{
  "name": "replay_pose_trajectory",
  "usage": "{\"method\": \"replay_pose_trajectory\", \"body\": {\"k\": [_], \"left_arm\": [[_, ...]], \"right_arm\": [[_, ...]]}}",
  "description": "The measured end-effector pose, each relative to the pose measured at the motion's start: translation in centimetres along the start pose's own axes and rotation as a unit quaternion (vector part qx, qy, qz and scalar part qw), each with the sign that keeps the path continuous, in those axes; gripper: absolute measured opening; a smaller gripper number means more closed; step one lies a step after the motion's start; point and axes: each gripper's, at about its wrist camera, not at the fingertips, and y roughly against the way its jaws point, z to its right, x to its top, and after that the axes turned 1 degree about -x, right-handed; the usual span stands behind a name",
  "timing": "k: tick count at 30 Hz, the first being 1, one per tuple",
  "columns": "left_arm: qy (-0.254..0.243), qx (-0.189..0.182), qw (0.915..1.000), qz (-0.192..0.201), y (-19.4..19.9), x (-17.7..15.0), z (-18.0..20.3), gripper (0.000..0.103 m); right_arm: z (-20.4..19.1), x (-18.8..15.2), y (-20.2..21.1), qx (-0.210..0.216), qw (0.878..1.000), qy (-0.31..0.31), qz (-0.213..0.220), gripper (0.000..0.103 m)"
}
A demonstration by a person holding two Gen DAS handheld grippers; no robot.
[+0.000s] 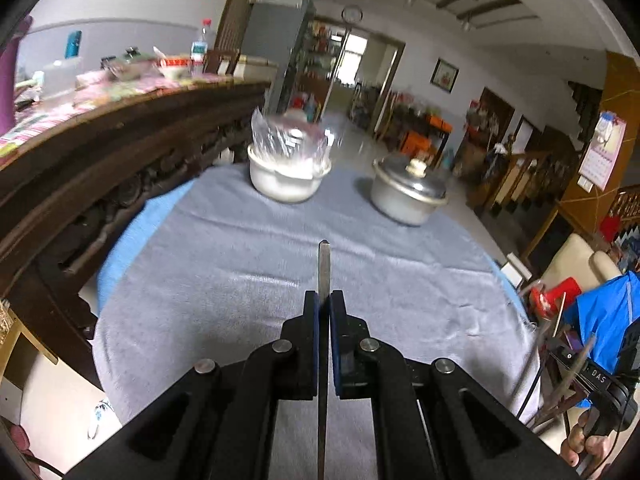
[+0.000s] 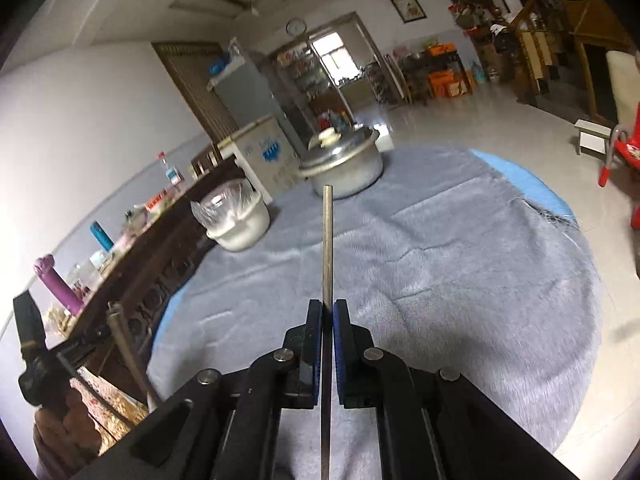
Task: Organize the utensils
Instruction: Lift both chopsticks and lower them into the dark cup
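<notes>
My left gripper (image 1: 324, 300) is shut on a thin flat metal utensil handle (image 1: 324, 268) that sticks out forward over the grey cloth (image 1: 224, 264). My right gripper (image 2: 327, 308) is shut on a slim round metal utensil rod (image 2: 328, 240) that points toward the lidded pot. Both are held above the round table. The working ends of both utensils are hidden behind the fingers. The right gripper body also shows at the left wrist view's right edge (image 1: 600, 380), and the left gripper at the right wrist view's left edge (image 2: 36, 364).
A white pot with a crumpled plastic bag (image 1: 288, 172) (image 2: 240, 224) and a lidded metal pot (image 1: 412, 192) (image 2: 344, 164) stand at the table's far side. A dark carved wooden sideboard (image 1: 100, 168) with bottles and dishes runs along the left. A red chair (image 2: 624, 152) stands right.
</notes>
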Motion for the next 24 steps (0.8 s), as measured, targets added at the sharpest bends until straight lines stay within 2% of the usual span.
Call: {"method": "replay_pose_trajectory", "body": {"k": [6, 11, 14, 24], "left_arm": [[-0.004, -0.012, 0.9995, 0.029, 3.6, -1.5, 1.0, 0.005], [-0.038, -0.010, 0.9977, 0.054, 5.9, -2.8, 2.7, 0.005], [-0.055, -0.009, 0.9966, 0.060, 6.5, -3.3, 3.4, 0.005], [-0.059, -0.009, 0.9964, 0.061, 7.3, -3.8, 3.6, 0.005]], "right_arm": [[-0.8, -1.1, 2.9, 0.015, 0.999, 0.003, 0.033, 0.006], [-1.6, -2.0, 4.6, 0.021, 0.998, 0.016, 0.050, 0.006], [-1.9, -2.4, 5.2, 0.023, 0.998, 0.021, 0.053, 0.006], [-2.7, -3.1, 6.8, 0.032, 0.997, 0.025, 0.066, 0.006]]}}
